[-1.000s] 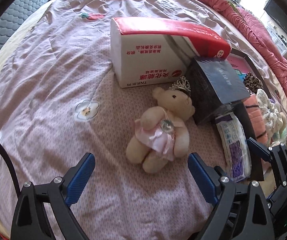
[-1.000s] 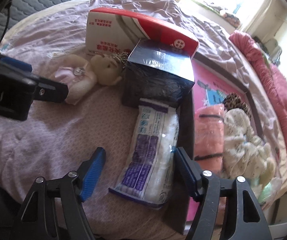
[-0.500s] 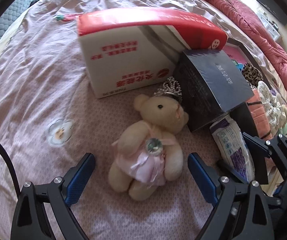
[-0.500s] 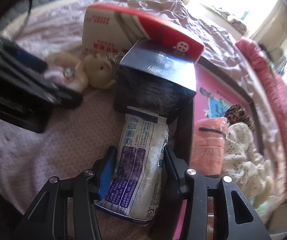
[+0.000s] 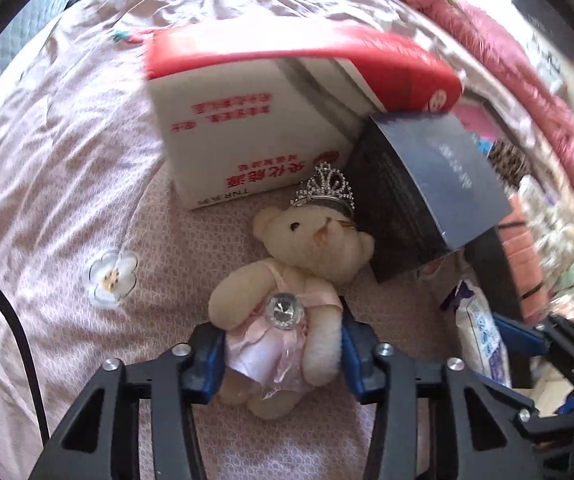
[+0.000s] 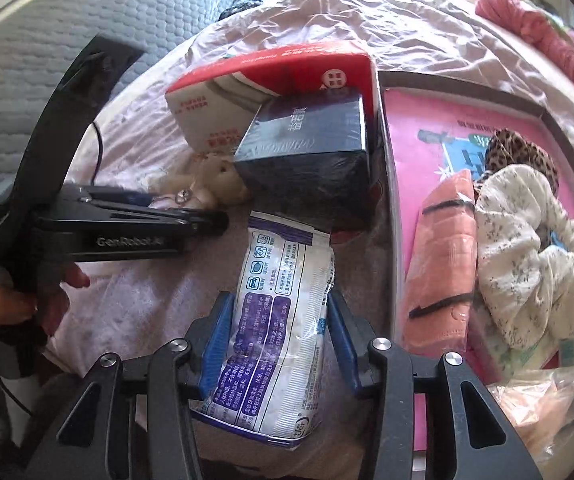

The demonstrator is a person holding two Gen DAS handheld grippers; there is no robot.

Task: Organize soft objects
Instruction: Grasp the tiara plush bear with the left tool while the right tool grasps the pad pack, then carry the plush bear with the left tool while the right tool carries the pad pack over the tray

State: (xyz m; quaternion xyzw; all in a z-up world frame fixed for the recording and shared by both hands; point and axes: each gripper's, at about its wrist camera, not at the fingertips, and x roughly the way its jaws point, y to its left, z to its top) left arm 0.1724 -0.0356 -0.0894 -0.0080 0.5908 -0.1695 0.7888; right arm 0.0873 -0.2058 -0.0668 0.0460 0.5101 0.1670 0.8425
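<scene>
A cream teddy bear (image 5: 307,248) in a pink dress with a silver crown lies on the pink bedsheet (image 5: 67,128). My left gripper (image 5: 281,344) is shut on the bear's body. It also shows in the right wrist view (image 6: 207,220), with the bear (image 6: 215,184) beside it. My right gripper (image 6: 277,320) is shut on a white and purple tissue pack (image 6: 283,308), which also shows in the left wrist view (image 5: 479,336). The pack lies next to a pink-lined black tray (image 6: 439,120).
A red and white carton (image 5: 271,120) and a dark blue box (image 5: 427,200) stand just behind the bear. The tray holds an orange folded cloth (image 6: 443,248), a floral garment (image 6: 527,240) and a leopard-print item (image 6: 519,156). A red quilt (image 5: 507,60) lies at the far right.
My left gripper moved forward and closed on the bear, which was between open jaws before. My right gripper moved onto the tissue pack and closed on it.
</scene>
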